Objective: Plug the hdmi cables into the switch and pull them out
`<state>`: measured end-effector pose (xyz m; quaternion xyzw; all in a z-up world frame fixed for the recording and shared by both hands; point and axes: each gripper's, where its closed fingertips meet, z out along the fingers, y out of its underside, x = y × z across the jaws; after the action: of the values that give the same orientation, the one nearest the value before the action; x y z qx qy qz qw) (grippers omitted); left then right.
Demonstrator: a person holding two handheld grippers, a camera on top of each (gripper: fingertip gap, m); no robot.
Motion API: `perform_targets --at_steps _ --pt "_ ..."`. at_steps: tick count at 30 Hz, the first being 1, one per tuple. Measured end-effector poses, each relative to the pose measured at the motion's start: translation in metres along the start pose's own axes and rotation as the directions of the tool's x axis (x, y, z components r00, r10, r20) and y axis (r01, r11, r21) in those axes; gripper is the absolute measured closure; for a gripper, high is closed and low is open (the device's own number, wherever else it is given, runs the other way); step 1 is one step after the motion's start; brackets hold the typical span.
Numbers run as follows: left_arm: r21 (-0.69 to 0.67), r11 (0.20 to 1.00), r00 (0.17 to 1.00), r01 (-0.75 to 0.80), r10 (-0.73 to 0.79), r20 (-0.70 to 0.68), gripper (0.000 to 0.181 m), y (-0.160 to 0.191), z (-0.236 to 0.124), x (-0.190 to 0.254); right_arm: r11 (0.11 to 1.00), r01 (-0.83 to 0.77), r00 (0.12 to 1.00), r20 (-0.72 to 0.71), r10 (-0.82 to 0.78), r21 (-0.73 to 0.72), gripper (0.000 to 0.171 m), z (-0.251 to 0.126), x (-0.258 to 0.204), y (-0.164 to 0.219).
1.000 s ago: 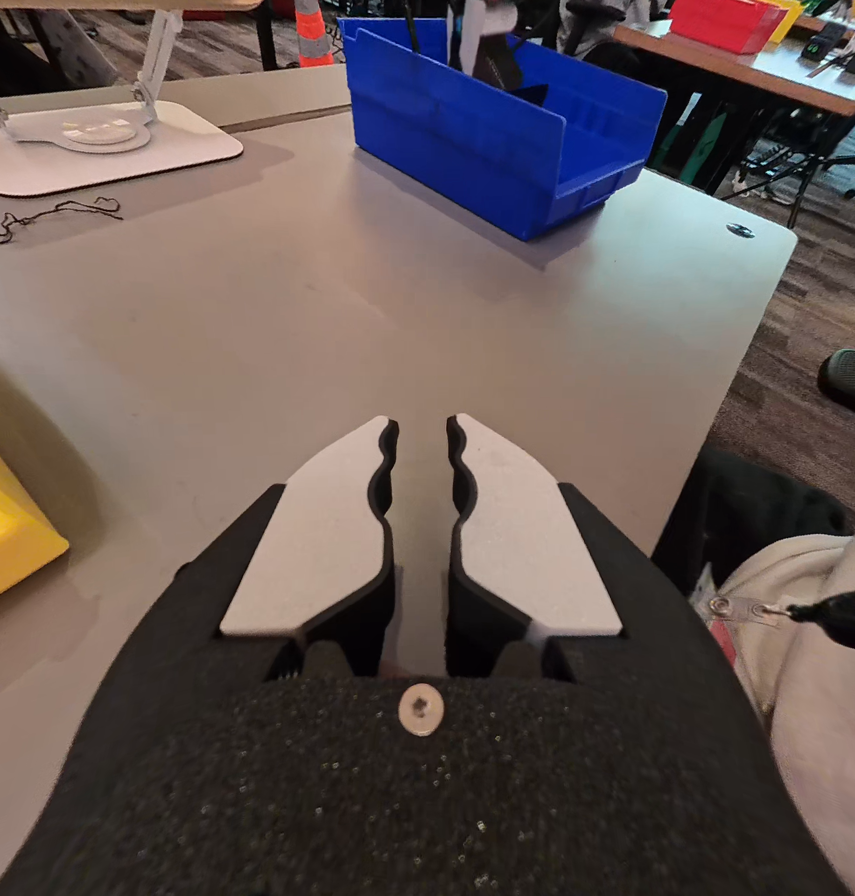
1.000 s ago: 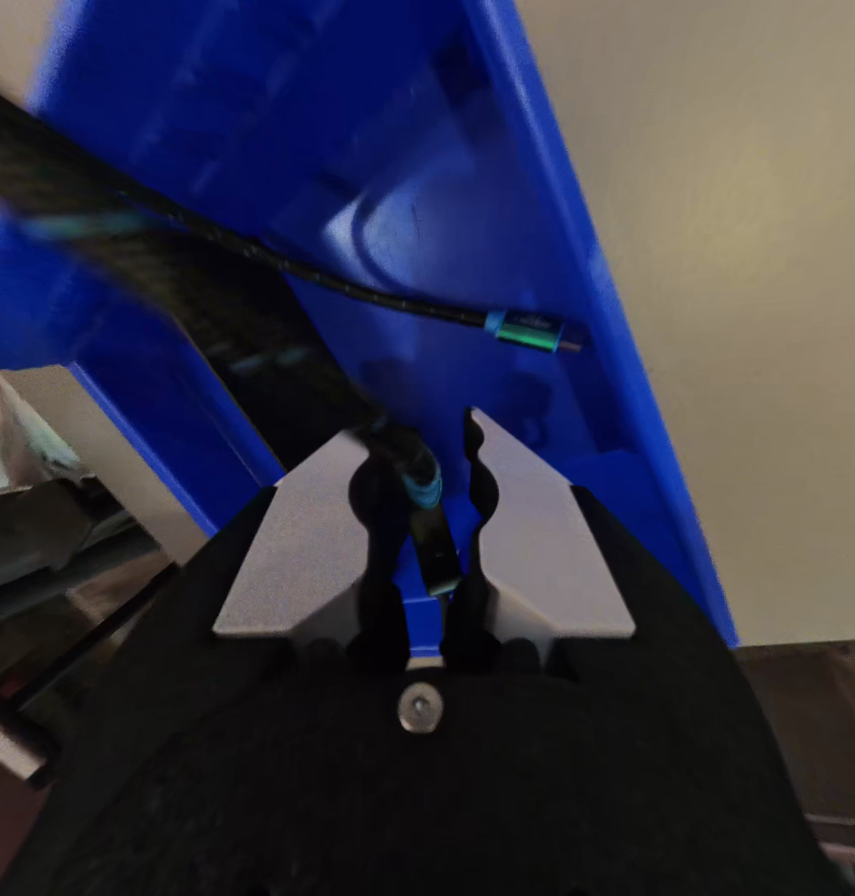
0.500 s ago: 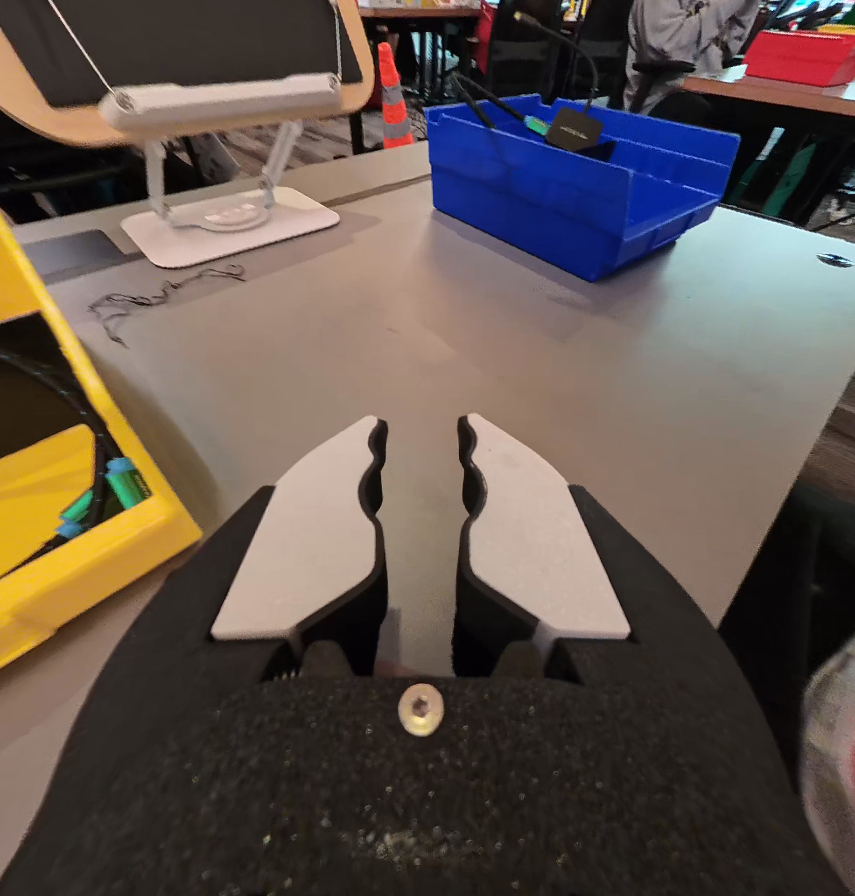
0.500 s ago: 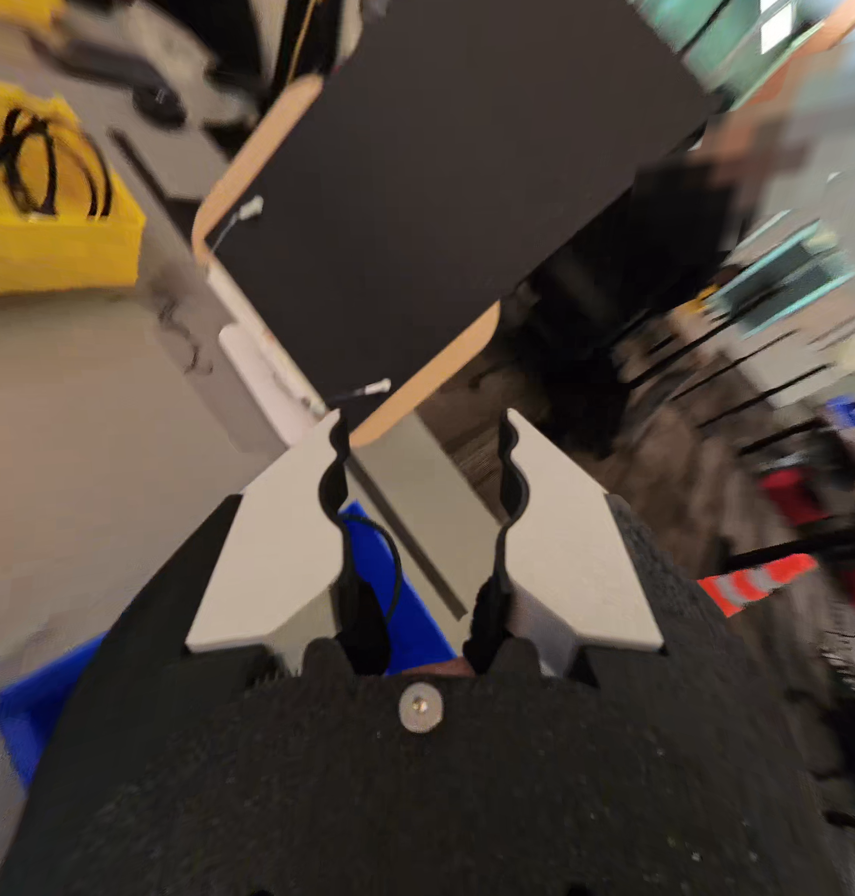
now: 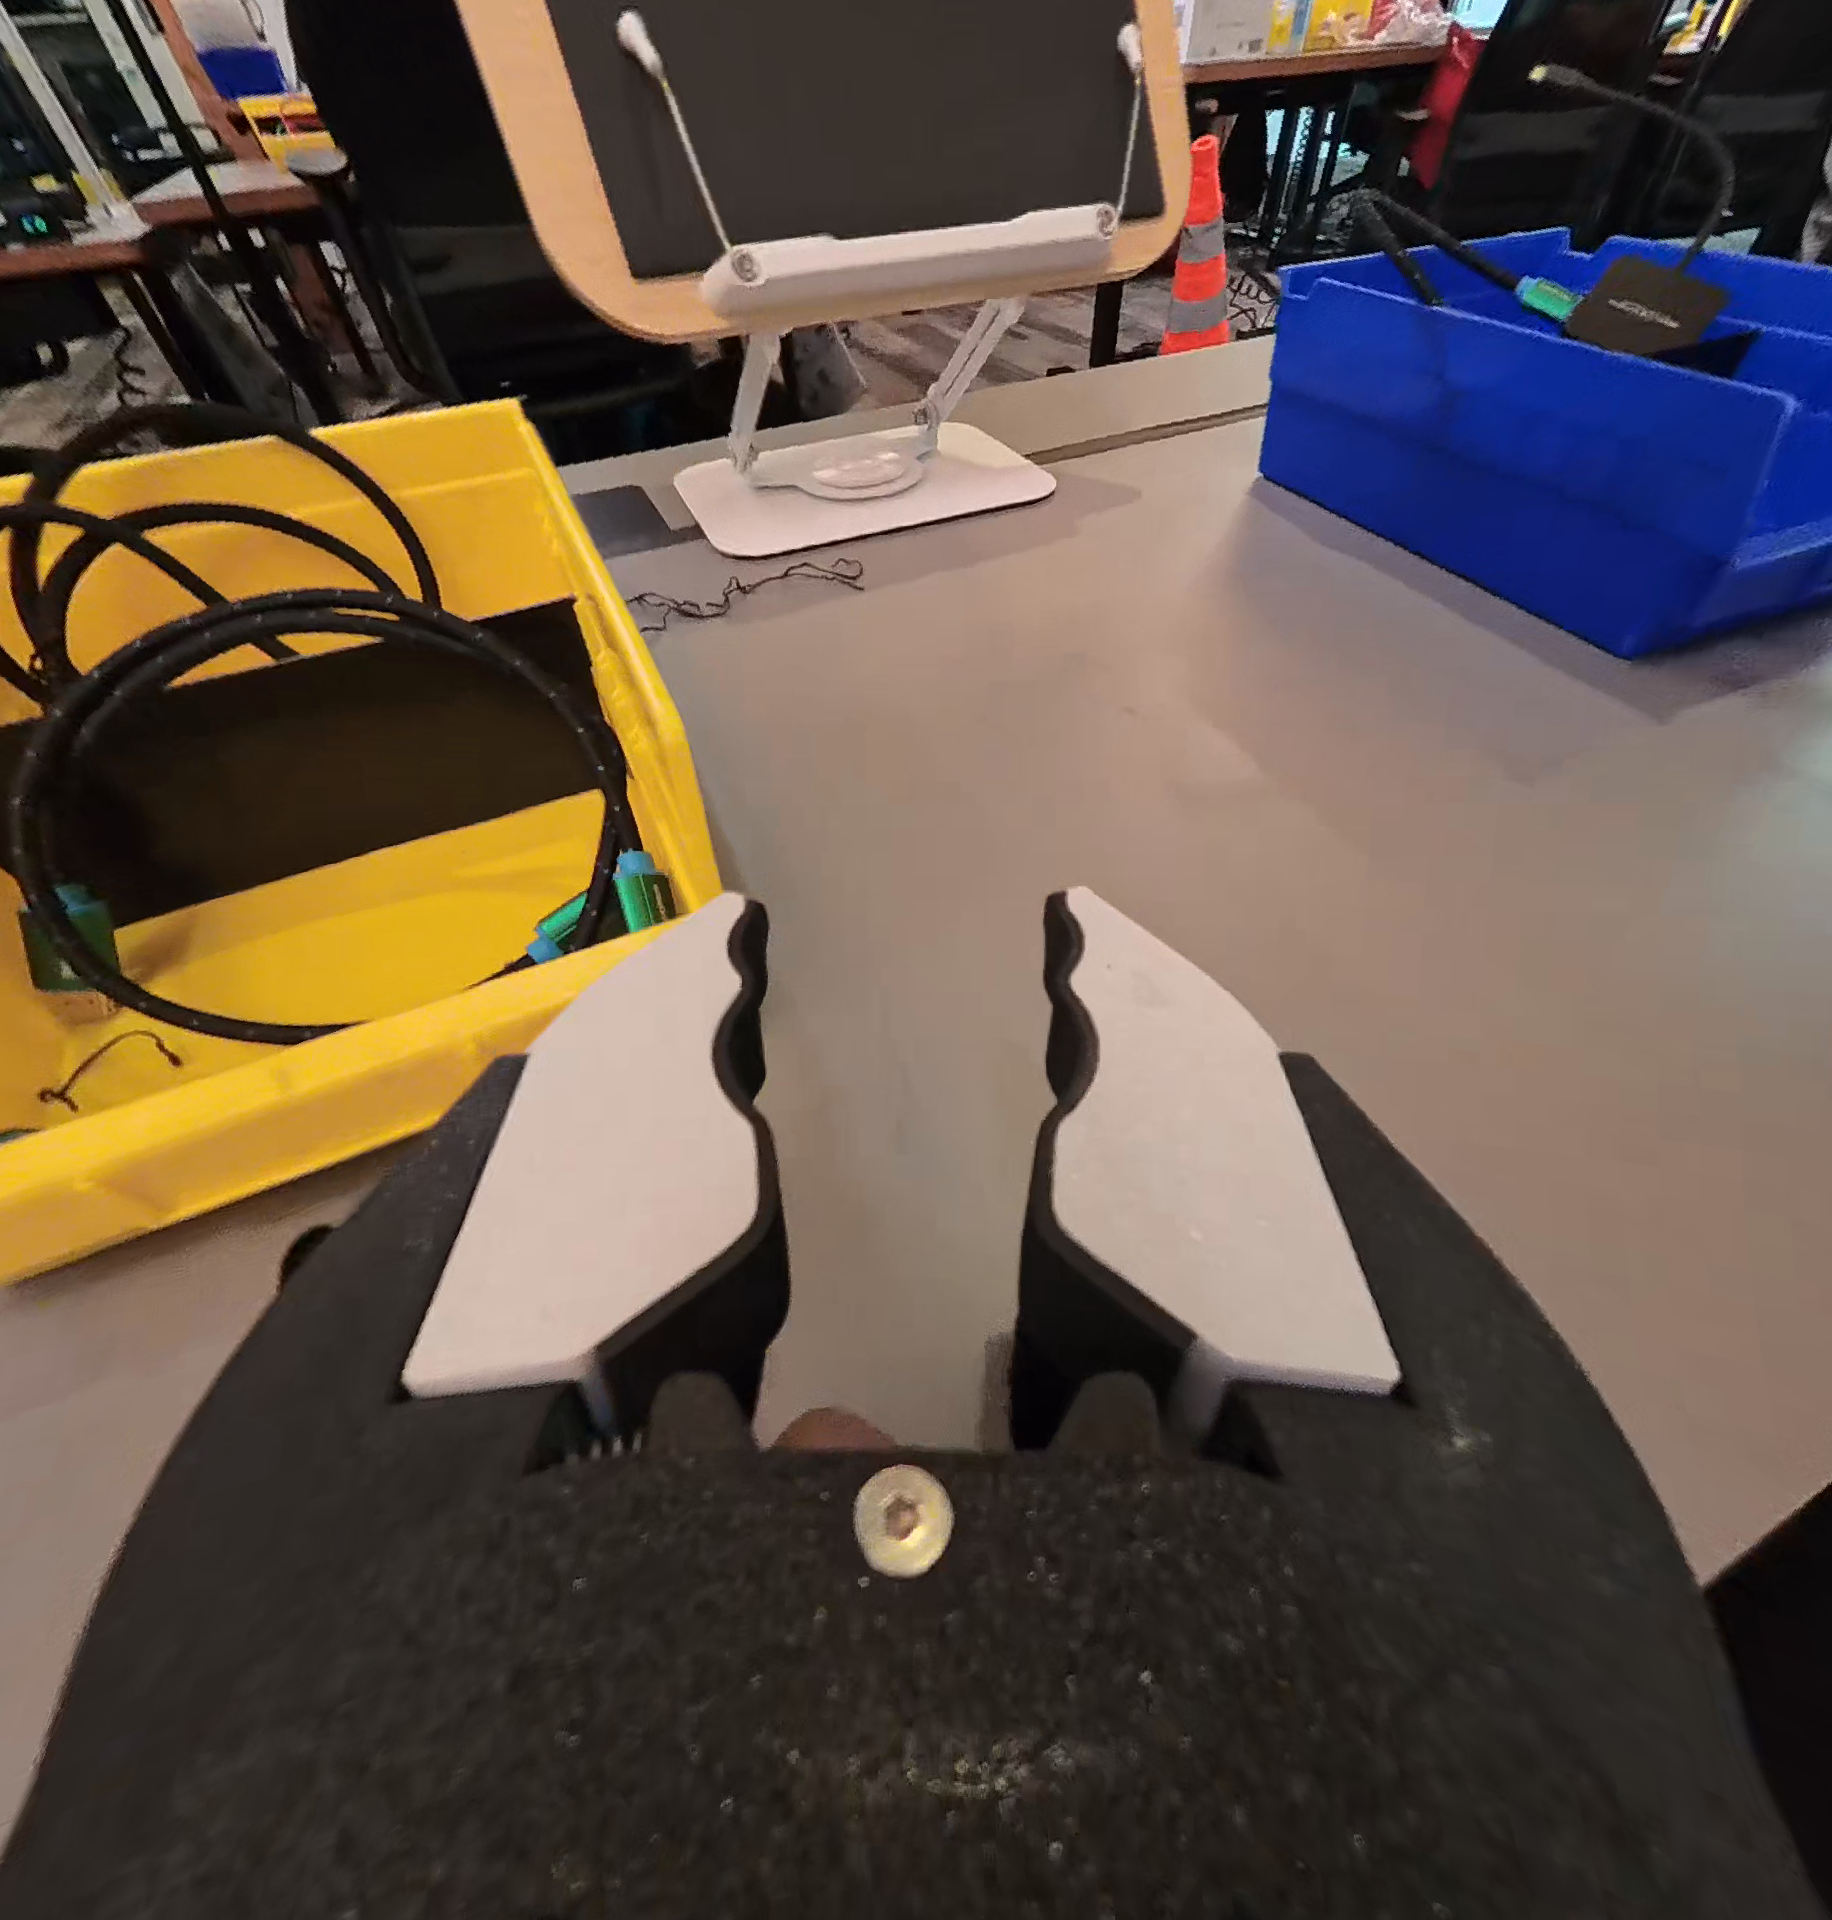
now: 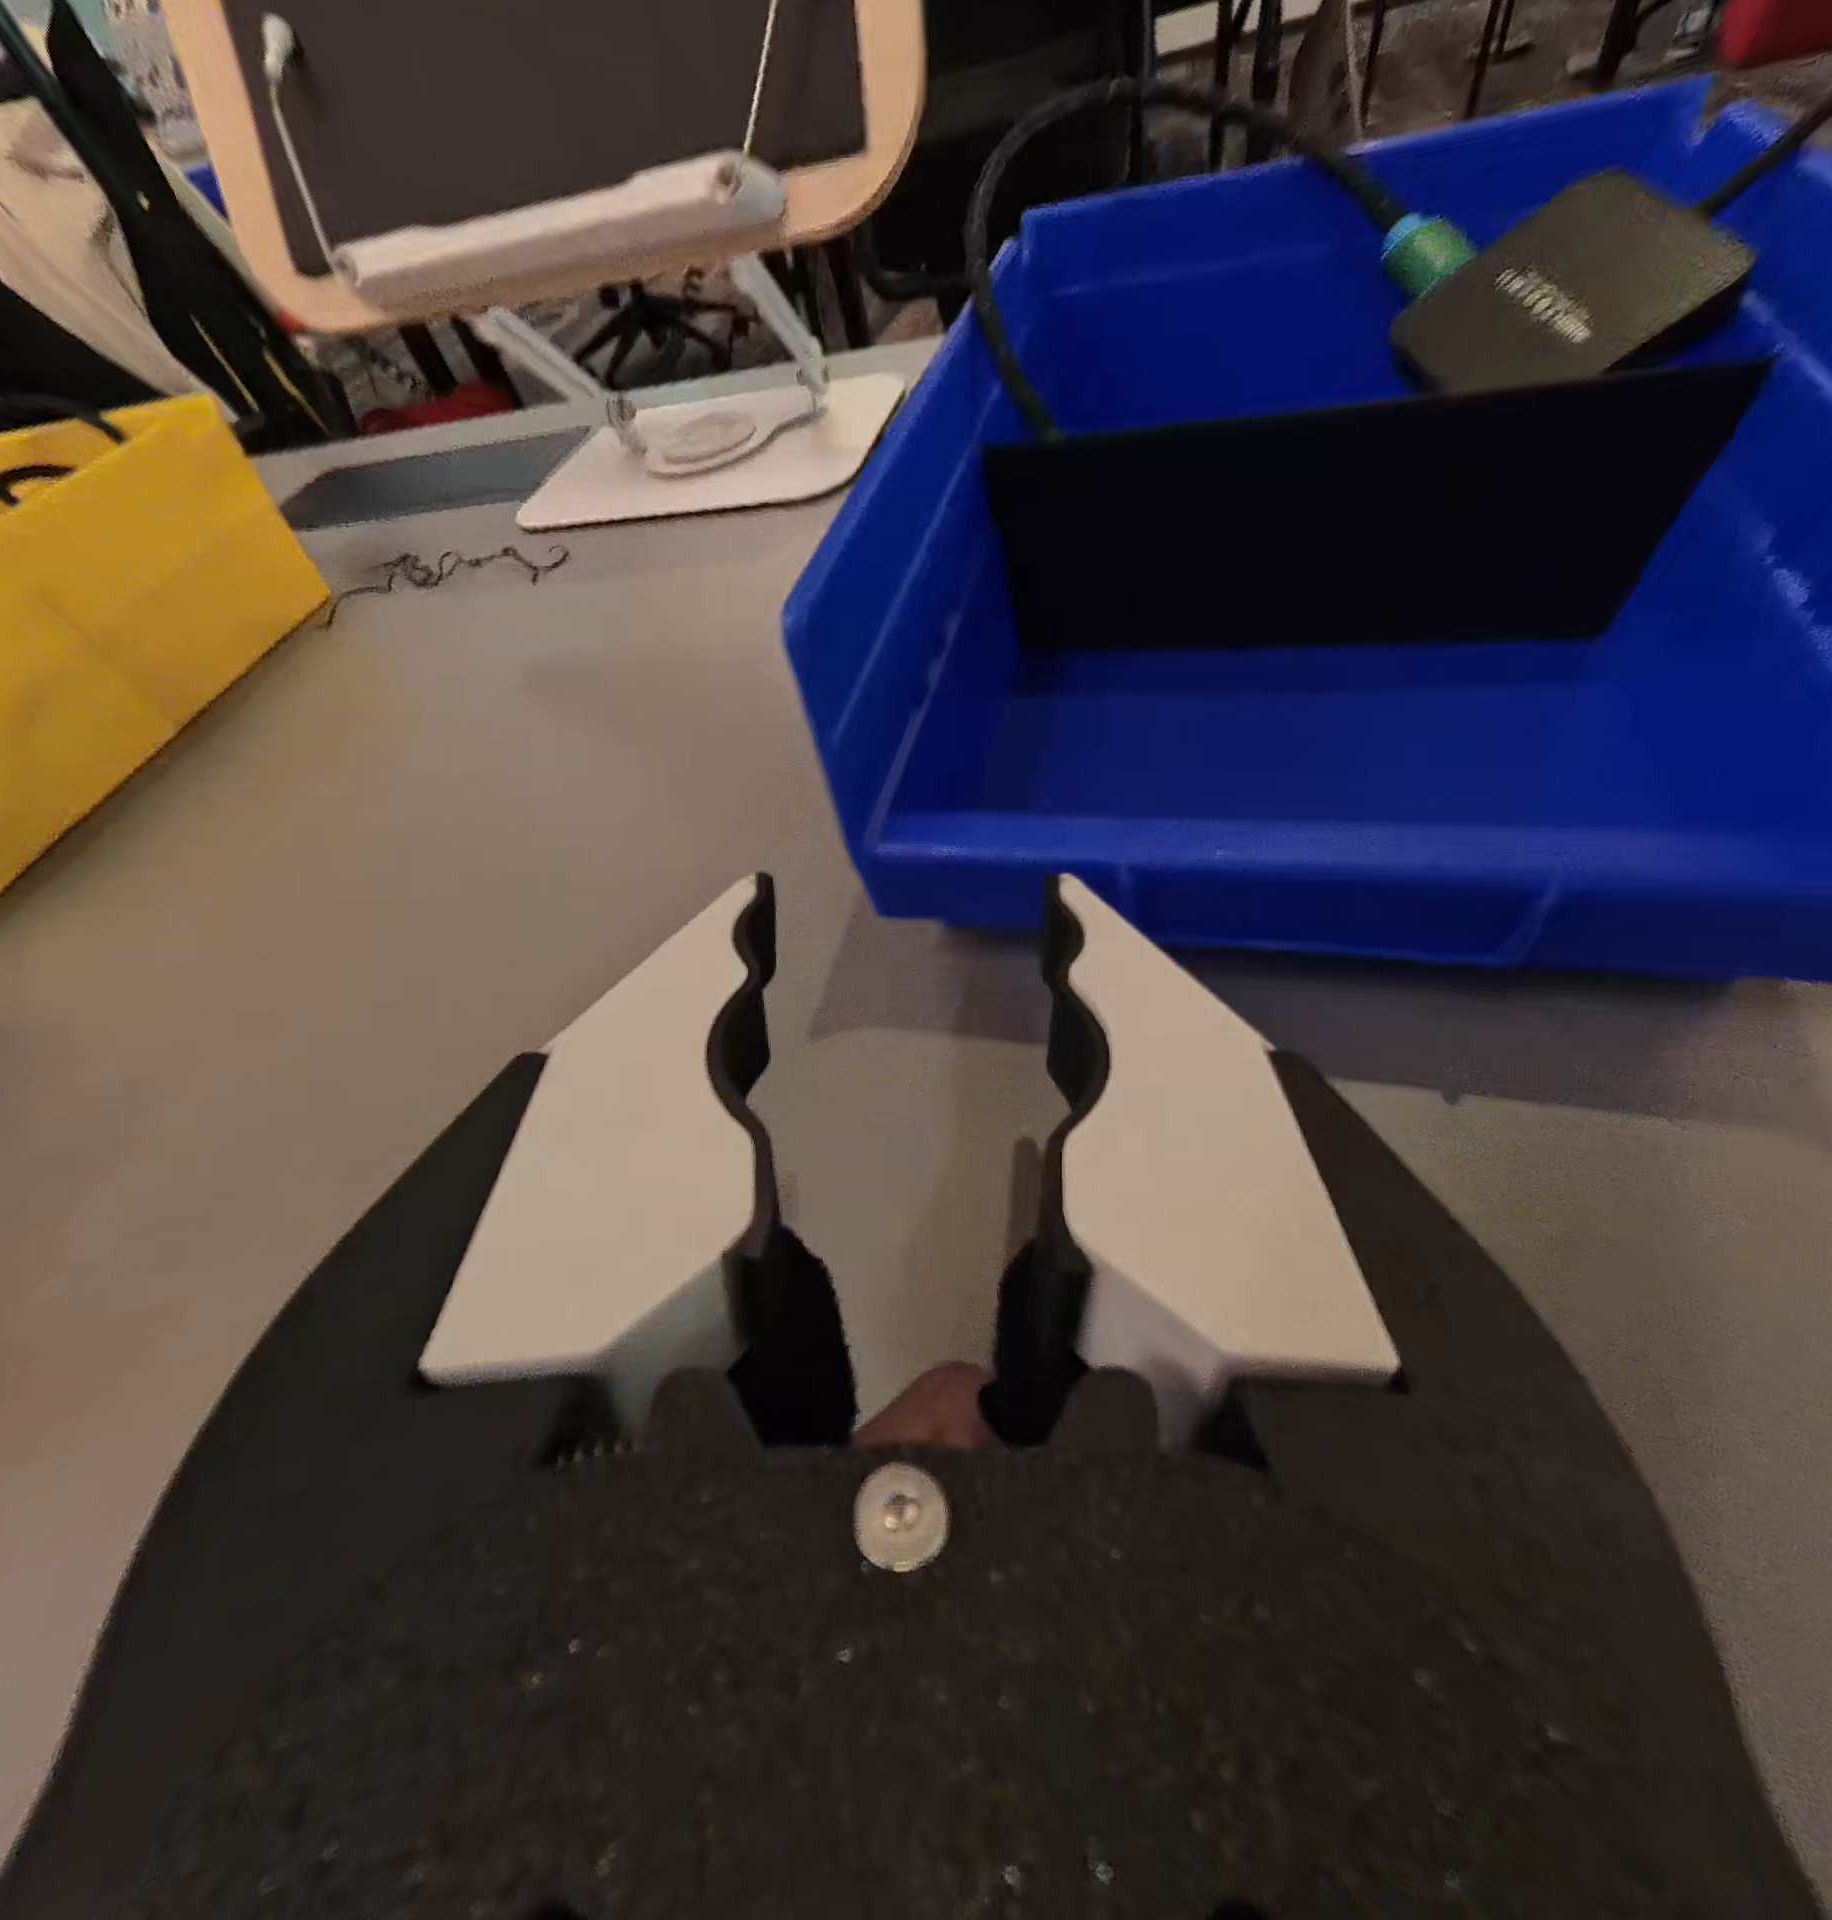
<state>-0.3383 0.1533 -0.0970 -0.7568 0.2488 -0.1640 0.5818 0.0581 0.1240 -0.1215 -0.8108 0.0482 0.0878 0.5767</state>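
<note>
Left gripper (image 5: 904, 914): jaws apart with nothing between them, held over bare grey table (image 5: 1203, 883); the fingers point toward 12 o'clock in the left wrist view.
Right gripper (image 6: 907, 894): jaws parted, nothing held, over the table just short of the blue bin's near wall; fingers point to 12 o'clock in its own view.
Switch (image 6: 1572, 286): a flat black box with rounded corners in the far compartment of the blue bin, at about 1 o'clock from the right gripper. It leans tilted on the divider's top edge, its long axis running from lower left to upper right in the right wrist view.
Plugged cable (image 6: 1005, 312): black braided; its green and teal plug (image 6: 1423, 247) sits at the switch's upper left side, pointing toward the switch at about 4 o'clock. The cord arcs up and left from the plug, over the bin's far corner, then drops inside along the left wall.
Blue bin (image 6: 1359, 904): on the table at 1 to 2 o'clock; a dark divider (image 6: 1338, 520) crosses it, and the near compartment shows only blue floor.
Yellow bin (image 5: 268, 1122): at 10 o'clock from the left gripper, touching distance from its left finger in the picture.
Spare cables (image 5: 299, 665): black coils in the yellow bin; green plugs (image 5: 637, 904) lie at the near right corner, pointing roughly toward 1 o'clock.
Stand (image 5: 860, 478): white base and tilted board at 12 o'clock, with a tangle of black thread (image 5: 746, 597) before it.
</note>
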Motion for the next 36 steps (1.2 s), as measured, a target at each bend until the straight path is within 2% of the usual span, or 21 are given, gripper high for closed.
perform_targets --at_steps 1,4,8,14,19,26,28,31,33,36 --pt "0.001 1.0 1.0 0.019 -0.019 0.005 0.13 0.0 -0.001 -0.002 0.999 0.041 0.999 -0.003 -0.041 -0.012 0.119 -0.001 -0.003 0.0" --pt "0.007 1.0 1.0 0.014 -0.014 0.022 0.132 0.0 -0.001 -0.007 0.99 0.121 0.991 -0.067 -0.117 0.07 0.12 -0.004 0.003 -0.019" --pt "0.009 0.999 0.999 0.033 -0.033 0.023 0.135 0.0 0.002 -0.009 0.995 0.053 0.996 -0.074 -0.047 0.08 0.12 -0.001 0.014 -0.018" --pt "-0.046 0.997 0.997 0.068 -0.067 0.032 0.141 0.009 -0.005 -0.008 0.985 0.056 0.995 -0.086 -0.043 0.161 0.121 -0.002 0.021 -0.034" --pt "-0.076 0.995 0.996 0.065 -0.059 0.072 0.141 0.018 -0.014 -0.018 0.983 0.012 1.0 0.022 -0.016 0.184 0.12 0.007 -0.009 -0.038" --pt "-0.102 0.988 0.988 0.117 -0.106 0.108 0.142 0.03 -0.027 -0.036 0.978 0.112 0.985 0.111 -0.133 0.175 0.12 0.027 -0.056 -0.034" --pt "-0.131 0.988 0.988 0.079 -0.06 0.139 0.143 0.034 -0.029 -0.047 0.98 0.105 0.979 0.154 -0.131 0.167 0.12 0.029 -0.069 -0.031" --pt "-0.212 0.976 0.995 -0.04 0.058 0.082 0.145 0.031 -0.022 -0.062 0.98 0.122 0.967 0.203 -0.153 0.16 0.12 0.028 -0.085 -0.025" --pt "-0.21 0.967 0.98 -0.144 0.168 0.103 0.147 0.009 -0.014 -0.089 0.977 0.158 0.951 0.243 -0.19 0.146 0.119 0.025 -0.095 -0.016" --pt "-0.299 0.89 0.934 -0.345 0.357 -0.015 0.157 -0.022 0.01 -0.118 0.97 0.209 0.935 0.264 -0.235 0.121 0.119 0.02 -0.098 -0.004"
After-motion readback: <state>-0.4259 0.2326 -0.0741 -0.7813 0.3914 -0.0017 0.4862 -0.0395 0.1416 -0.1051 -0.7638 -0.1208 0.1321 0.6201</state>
